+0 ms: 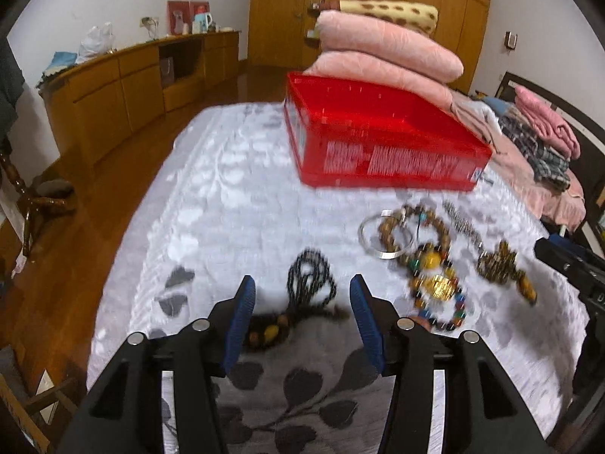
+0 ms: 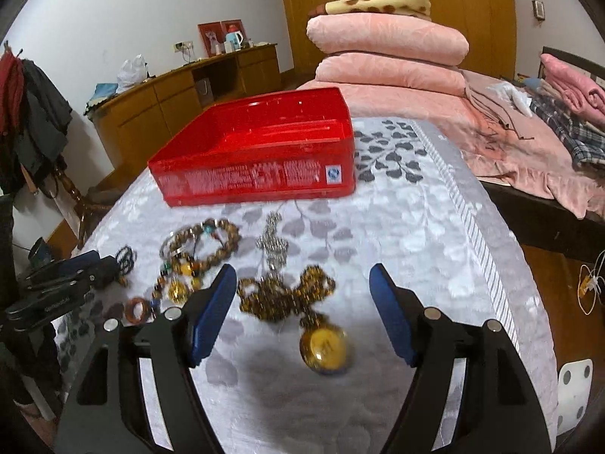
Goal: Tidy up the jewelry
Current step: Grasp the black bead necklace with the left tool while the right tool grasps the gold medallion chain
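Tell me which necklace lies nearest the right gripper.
The brown beaded necklace with the round yellow pendant, between the right gripper's open fingers; the others lie further left.

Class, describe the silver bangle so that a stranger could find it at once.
Start at the red plastic box on the grey leaf-patterned bedspread. In the jewelry heap before it lies the silver metal bangle, a plain smooth hoop, whereas its neighbours are all beaded strands.

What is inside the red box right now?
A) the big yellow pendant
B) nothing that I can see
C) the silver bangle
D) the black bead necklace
B: in the right wrist view the red box looks bare inside, while the black bead necklace, the yellow pendant and the silver bangle all lie on the grey bedspread in front of it.
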Demonstrator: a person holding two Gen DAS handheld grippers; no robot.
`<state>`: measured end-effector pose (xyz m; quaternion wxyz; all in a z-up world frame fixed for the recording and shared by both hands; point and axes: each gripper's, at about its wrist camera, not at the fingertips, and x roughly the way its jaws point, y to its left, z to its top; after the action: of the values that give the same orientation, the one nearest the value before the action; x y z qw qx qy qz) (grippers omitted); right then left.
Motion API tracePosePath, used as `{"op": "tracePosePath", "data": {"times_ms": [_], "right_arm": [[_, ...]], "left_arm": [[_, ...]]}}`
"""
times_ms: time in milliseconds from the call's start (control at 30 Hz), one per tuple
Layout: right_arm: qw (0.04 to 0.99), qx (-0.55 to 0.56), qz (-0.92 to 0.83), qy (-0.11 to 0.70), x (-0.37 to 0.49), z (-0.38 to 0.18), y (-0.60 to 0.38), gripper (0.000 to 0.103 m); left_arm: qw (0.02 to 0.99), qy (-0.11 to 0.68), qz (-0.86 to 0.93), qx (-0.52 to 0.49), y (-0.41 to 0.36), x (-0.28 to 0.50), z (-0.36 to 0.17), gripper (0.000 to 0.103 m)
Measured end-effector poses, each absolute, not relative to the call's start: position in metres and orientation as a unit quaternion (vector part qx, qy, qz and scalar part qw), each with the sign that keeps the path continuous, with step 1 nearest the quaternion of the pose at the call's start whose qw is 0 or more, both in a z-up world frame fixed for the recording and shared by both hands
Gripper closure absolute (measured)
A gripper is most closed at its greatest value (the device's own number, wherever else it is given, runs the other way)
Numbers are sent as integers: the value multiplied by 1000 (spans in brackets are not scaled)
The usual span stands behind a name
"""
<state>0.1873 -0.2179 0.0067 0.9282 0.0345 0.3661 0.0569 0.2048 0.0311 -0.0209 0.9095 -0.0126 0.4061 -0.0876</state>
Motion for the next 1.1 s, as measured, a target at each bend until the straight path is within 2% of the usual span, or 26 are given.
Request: {"op": "tracePosePath", "data": {"times_ms": [100, 167, 333, 400, 433, 567, 633, 733, 800, 933, 1000, 1100], "right_arm": [[925, 35, 54, 373, 181, 1, -222, 32], [922, 30, 53, 381, 180, -4, -224, 32], [913, 23, 62, 402, 178, -15, -223, 32], [910, 19, 65, 410, 178, -19, -221, 32], [909, 18, 65, 411, 178, -20, -220, 32], [901, 19, 65, 428, 182, -26, -221, 33], [897, 21, 72, 435, 183, -28, -221, 42], [895, 15, 84, 438, 182, -28, -217, 51], [889, 30, 116, 442, 179, -26, -214, 52], [882, 45, 160, 441, 176, -21, -208, 51], [887, 39, 149, 436, 178, -17, -209, 47], [888, 36, 132, 439, 190, -20, -211, 44]], "left_arm": [[907, 412, -90, -15, 33, 205, -25, 48], [904, 418, -93, -11, 31, 206, -27, 41], [901, 422, -94, -9, 30, 207, -28, 40], [901, 425, -88, -8, 30, 207, -29, 47], [898, 431, -89, -11, 30, 208, -30, 57], [899, 430, -83, -17, 32, 205, -32, 75], [898, 430, -84, -23, 33, 204, -32, 82], [899, 430, -84, -24, 31, 203, -31, 82], [898, 430, -90, -28, 30, 202, -31, 83], [898, 430, -87, -20, 27, 202, -30, 82], [898, 431, -87, -22, 27, 202, -30, 82], [897, 432, -89, -22, 26, 204, -30, 77]]}}
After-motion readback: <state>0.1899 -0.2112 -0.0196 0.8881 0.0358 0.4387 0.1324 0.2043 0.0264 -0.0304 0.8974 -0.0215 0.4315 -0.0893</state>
